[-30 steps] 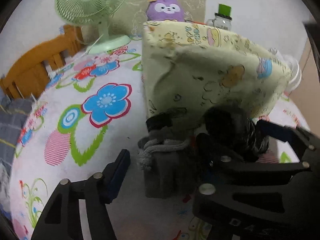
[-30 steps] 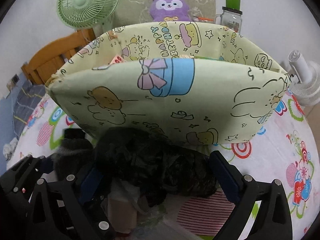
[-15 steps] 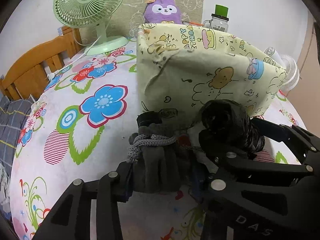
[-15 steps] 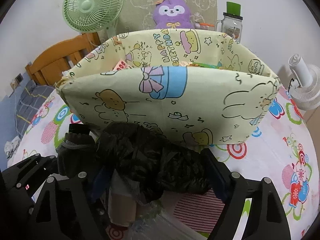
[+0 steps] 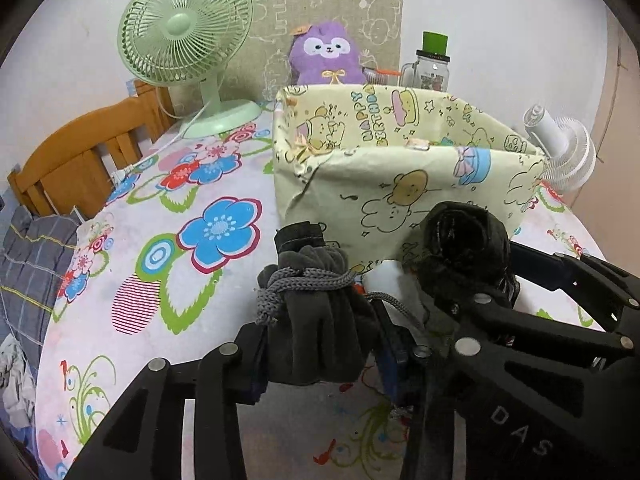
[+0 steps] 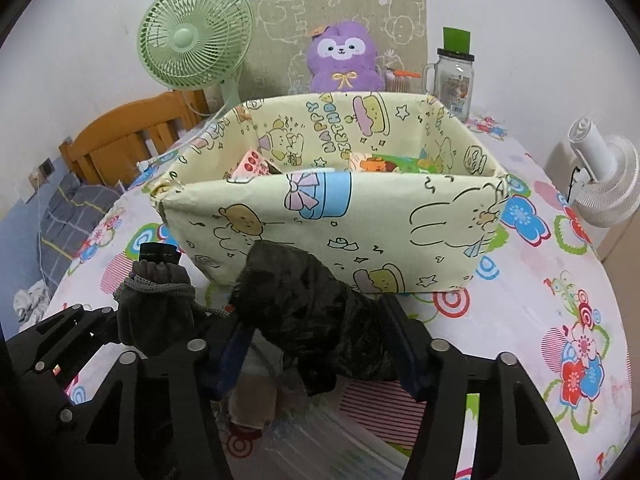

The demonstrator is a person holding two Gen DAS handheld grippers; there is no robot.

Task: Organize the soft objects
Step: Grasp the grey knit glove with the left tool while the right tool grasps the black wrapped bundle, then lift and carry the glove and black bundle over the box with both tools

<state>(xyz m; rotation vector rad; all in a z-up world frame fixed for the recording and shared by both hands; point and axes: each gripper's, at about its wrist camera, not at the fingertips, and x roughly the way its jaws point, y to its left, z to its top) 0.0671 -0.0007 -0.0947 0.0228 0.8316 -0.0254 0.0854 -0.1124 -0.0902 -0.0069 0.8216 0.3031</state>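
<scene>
My left gripper (image 5: 320,356) is shut on a dark grey drawstring pouch (image 5: 316,320), held above the flowered tablecloth just in front of the cream cartoon-print fabric box (image 5: 400,184). My right gripper (image 6: 320,344) is shut on a black crinkly soft bundle (image 6: 308,312), held in front of the box (image 6: 360,232). The pouch also shows in the right wrist view (image 6: 156,304), and the black bundle in the left wrist view (image 5: 464,248). The box holds several colourful items.
A green desk fan (image 6: 196,56), a purple plush (image 6: 344,64) and a glass jar with a green lid (image 6: 454,76) stand behind the box. A white fan (image 6: 604,184) is at the right. A wooden chair (image 5: 76,160) stands left of the table.
My left gripper closed on the grey pouch and lifted it. My right gripper lifted the black bundle. Both views rose and pulled back, so the box interior now shows.
</scene>
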